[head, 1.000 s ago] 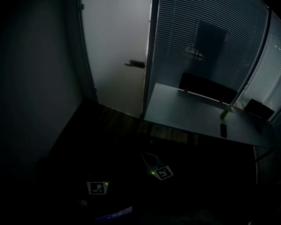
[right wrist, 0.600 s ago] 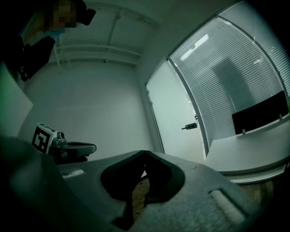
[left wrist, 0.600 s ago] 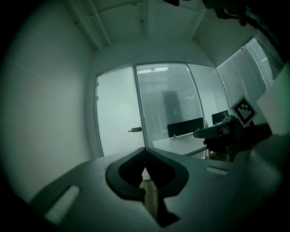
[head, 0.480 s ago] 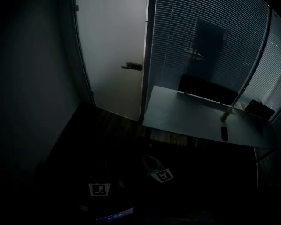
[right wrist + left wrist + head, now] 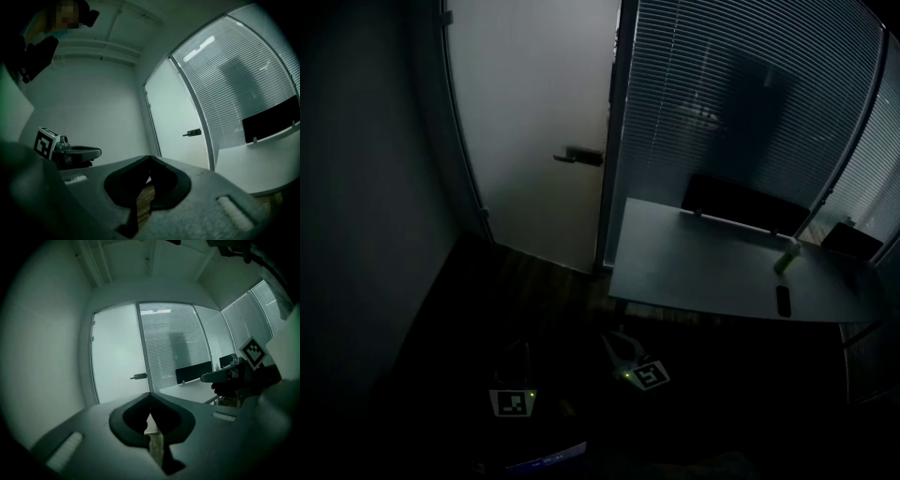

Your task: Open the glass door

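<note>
While the left gripper (image 5: 150, 401) and right gripper (image 5: 150, 163) sit clenched on nothing, we judge this the approach step: glass door (image 5: 534, 112) closed, far left, well apart. Next: reach its handle (image 5: 577, 156), unclench 1 gripper, grasp.

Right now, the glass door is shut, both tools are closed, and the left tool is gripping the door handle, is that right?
Not quite. The left tool is not on the door handle: the left gripper view shows its jaws together on nothing, with the handle well ahead of it. The rest holds: the glass door is shut, and the right tool is closed too.
</note>
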Available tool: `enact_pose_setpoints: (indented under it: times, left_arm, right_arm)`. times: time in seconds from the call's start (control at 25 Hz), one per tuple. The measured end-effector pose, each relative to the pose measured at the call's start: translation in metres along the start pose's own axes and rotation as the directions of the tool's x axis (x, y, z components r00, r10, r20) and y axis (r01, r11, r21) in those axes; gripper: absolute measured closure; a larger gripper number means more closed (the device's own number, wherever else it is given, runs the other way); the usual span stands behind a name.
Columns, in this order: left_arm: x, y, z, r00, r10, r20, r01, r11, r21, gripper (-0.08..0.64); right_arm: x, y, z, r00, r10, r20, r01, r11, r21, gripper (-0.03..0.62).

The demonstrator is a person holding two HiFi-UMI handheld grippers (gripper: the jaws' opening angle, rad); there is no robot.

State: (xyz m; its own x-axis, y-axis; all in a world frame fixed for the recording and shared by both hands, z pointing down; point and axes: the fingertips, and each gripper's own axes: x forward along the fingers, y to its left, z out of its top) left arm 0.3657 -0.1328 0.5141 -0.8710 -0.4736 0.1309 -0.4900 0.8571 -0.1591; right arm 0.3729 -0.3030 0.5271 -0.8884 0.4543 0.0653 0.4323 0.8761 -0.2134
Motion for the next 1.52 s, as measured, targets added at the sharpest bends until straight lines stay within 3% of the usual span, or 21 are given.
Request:
enact_pose_setpoints:
  times: [0.32,0.56,0.96,1.16,1.52]
  left_arm:
    - [0.079,0.063,0.003,0.999,-0.041,0.005,0.041,0.999,0.027,0.557]
    - [0.113,0.103,0.005,0.999,-0.029,0.015,0.029,0.999,0.040,0.557]
    - [0.181,0.129,0.000,0.998,-0.061,0.021,0.060,0.997,0.057,0.557]
    - [0.231,0.141,0.014,0.996,-0.071,0.047,0.069,0.996,0.055,0.557]
    - [0.332,0.157,0.022,0.993,-0.119,0.023,0.117,0.992,0.050,0.557]
  right_arm:
    - [0.095,-0.020,0.014,1.000,-0.030,0.006,0.030,1.000,0.002,0.591]
    - [0.139,-0.027,0.022,0.999,-0.045,0.011,0.045,0.999,0.004,0.591]
    - [0.197,-0.063,0.018,0.998,-0.068,-0.005,0.068,0.998,0.011,0.591]
    - [0.233,-0.101,0.029,0.996,-0.085,0.005,0.085,0.996,0.020,0.591]
    - [0.300,-0.165,0.040,0.993,-0.119,-0.005,0.119,0.991,0.057,0.591]
